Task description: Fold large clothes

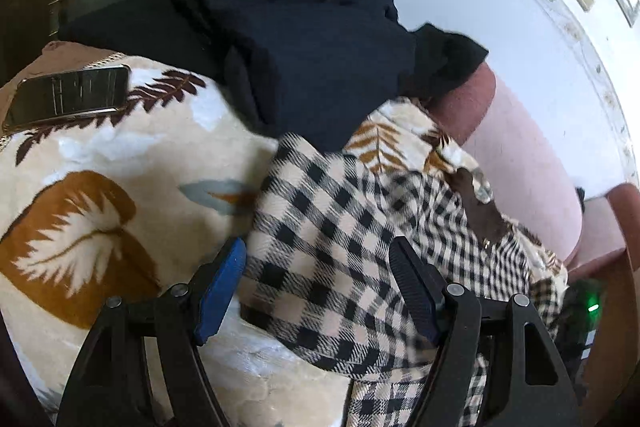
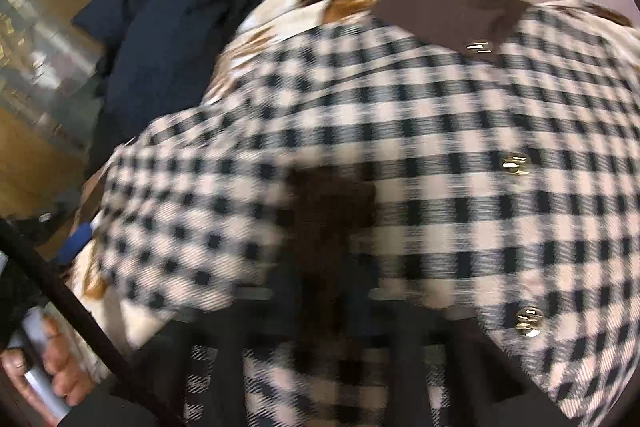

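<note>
A cream and black checked jacket (image 1: 340, 247) with a brown collar (image 2: 448, 15) and gold buttons lies crumpled on a leaf-print blanket (image 1: 100, 187). My left gripper (image 1: 316, 291) hovers over the jacket's left edge with its jaws wide open, and the blue pad (image 1: 224, 287) and black pad (image 1: 412, 291) touch nothing. In the right wrist view the jacket (image 2: 400, 147) fills the frame, heavily blurred. My right gripper (image 2: 328, 291) sits low in the middle with its fingers close together and checked cloth bunched over them. A dark brown patch lies at its tips.
A heap of dark navy clothes (image 1: 288, 27) lies beyond the jacket. A phone (image 1: 68, 99) rests on the blanket at the left. A pink padded backrest (image 1: 520, 163) and a white wall rise on the right. A person's hand (image 2: 60, 367) shows at lower left.
</note>
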Available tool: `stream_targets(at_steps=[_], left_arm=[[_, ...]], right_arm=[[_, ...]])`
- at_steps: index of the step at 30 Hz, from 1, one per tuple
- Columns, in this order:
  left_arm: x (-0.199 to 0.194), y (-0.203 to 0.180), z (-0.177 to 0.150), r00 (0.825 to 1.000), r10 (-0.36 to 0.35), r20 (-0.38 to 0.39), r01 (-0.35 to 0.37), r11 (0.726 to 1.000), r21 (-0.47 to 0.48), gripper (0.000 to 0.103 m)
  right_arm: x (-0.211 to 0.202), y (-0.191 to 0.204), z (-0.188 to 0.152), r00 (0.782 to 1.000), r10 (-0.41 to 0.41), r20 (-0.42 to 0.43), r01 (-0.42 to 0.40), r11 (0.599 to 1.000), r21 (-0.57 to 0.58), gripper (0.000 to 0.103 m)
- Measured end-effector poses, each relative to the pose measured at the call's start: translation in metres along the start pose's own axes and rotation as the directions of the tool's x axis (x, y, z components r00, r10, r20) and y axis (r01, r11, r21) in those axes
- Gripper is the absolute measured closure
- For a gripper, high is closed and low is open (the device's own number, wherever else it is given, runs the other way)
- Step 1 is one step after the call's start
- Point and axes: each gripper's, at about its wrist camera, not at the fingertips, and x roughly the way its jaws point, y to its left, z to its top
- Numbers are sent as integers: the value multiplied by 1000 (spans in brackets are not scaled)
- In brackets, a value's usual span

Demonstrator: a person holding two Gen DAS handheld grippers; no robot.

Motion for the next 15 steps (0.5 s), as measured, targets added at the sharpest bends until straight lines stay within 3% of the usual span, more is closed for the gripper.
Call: stream_targets(at_steps=[4, 8, 11, 15], left_arm=[[5, -19, -8, 1000, 19, -15, -18, 997, 76, 30], [11, -32, -16, 999, 28, -29, -24, 991, 128, 30], [20, -36, -21, 998, 27, -57, -19, 990, 138, 30], [30, -46, -27, 996, 75, -51, -65, 983, 173, 30]], right_arm=[[-25, -4, 9, 995, -76, 64, 79, 996, -38, 92], [-53, -40, 23, 974, -194, 113, 195, 981, 2, 92], [-70, -77, 31, 950, -287, 124, 283, 958, 47, 92], [-85, -120, 38, 907, -404, 119, 393, 914, 104, 92]])
